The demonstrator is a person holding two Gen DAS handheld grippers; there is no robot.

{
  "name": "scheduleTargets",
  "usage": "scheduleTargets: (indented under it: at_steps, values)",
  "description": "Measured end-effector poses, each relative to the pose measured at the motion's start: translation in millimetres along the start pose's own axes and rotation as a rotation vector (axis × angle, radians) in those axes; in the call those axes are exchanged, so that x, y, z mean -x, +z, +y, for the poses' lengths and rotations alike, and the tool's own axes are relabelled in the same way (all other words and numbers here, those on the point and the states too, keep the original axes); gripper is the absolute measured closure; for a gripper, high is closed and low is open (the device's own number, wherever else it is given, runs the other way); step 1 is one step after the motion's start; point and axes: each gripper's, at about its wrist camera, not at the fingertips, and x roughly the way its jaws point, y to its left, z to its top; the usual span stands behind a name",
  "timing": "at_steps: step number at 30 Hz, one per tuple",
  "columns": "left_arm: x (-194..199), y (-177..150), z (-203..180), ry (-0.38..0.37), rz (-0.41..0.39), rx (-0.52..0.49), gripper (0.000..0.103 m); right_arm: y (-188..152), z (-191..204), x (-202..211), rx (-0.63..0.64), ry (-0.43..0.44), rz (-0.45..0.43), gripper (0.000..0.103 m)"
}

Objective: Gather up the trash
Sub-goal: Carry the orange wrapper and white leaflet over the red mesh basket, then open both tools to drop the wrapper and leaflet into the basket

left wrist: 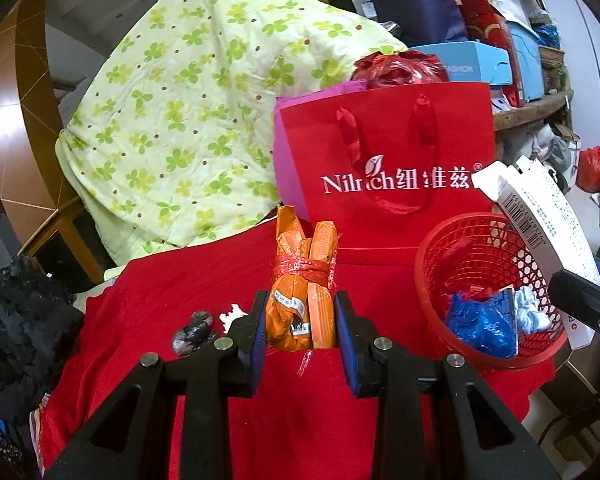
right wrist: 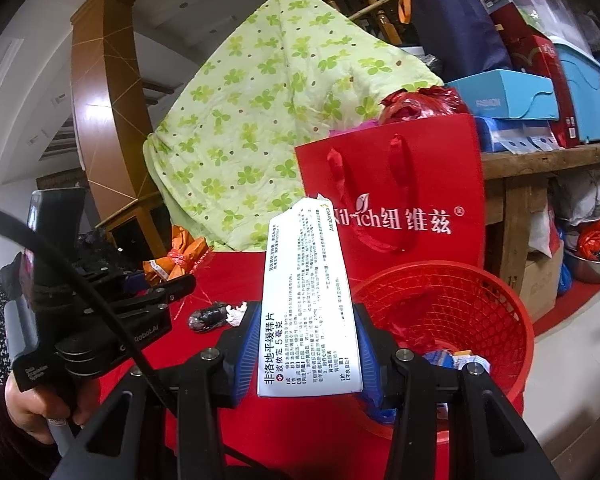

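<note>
My left gripper point(left wrist: 300, 320) is shut on an orange packet bundle point(left wrist: 304, 280) tied with red string, held upright over the red cloth point(left wrist: 204, 400). The red mesh basket point(left wrist: 488, 280) stands to its right, with blue and white scraps inside. My right gripper point(right wrist: 304, 344) is shut on a white medicine box point(right wrist: 304, 304), just left of the basket point(right wrist: 452, 320). That box point(left wrist: 548, 216) leans over the basket's rim in the left wrist view. On the cloth lie a dark lump point(left wrist: 192, 332) and a white scrap point(left wrist: 232, 316), left of the left gripper's fingers.
A red gift bag point(left wrist: 384, 160) stands behind the basket. A green-flowered quilt point(left wrist: 188, 120) is heaped at the back left. Black cloth point(left wrist: 20, 320) lies at the left edge. A wooden shelf point(right wrist: 540, 160) with boxes stands at the right. A hand point(right wrist: 24, 404) holds the left gripper's handle.
</note>
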Motion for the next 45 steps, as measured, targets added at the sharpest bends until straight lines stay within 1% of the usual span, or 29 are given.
scheduleTargets:
  at_steps: [11,14,16,18,20,23,26,34,45]
  values:
    - [-5.3,6.2,-26.3,-0.034,0.004,-0.041,0.070,-2.9,-29.1,3.2,-0.055,-0.030,-0.004,0.056]
    - [-7.3,8.0,-31.4,-0.060,0.007,-0.042,0.070,-4.4,-39.3,3.1,-0.079,-0.041,-0.003,0.056]
    - [-9.2,8.6,-35.1,-0.081,0.008,-0.042,0.070,-5.8,-48.5,2.8,-0.104,-0.048,-0.003,0.056]
    - [-12.4,10.0,-37.8,-0.135,0.008,-0.032,0.070,-7.3,-58.4,2.7,-0.128,-0.057,-0.002,0.056]
    - [-14.6,10.0,-42.7,-0.160,0.007,-0.034,0.070,-9.3,-68.3,2.5,-0.158,-0.062,-0.001,0.056]
    - [-19.7,10.9,-51.9,-0.220,0.005,-0.042,0.070,-13.0,-84.6,2.7,-0.209,-0.071,-0.001,0.056]
    - [-24.8,13.9,-62.0,-0.265,0.006,-0.047,0.070,-15.6,-95.7,1.4,-0.243,-0.074,0.004,0.056]
    - [-33.5,18.1,-86.1,-0.284,0.013,-0.078,0.070,-19.8,-113.6,-1.0,-0.289,-0.073,0.004,0.056]
    - [-39.3,23.9,-109.5,-0.276,0.006,-0.128,0.070,-19.1,-128.2,-1.1,-0.327,-0.069,-0.007,0.055]
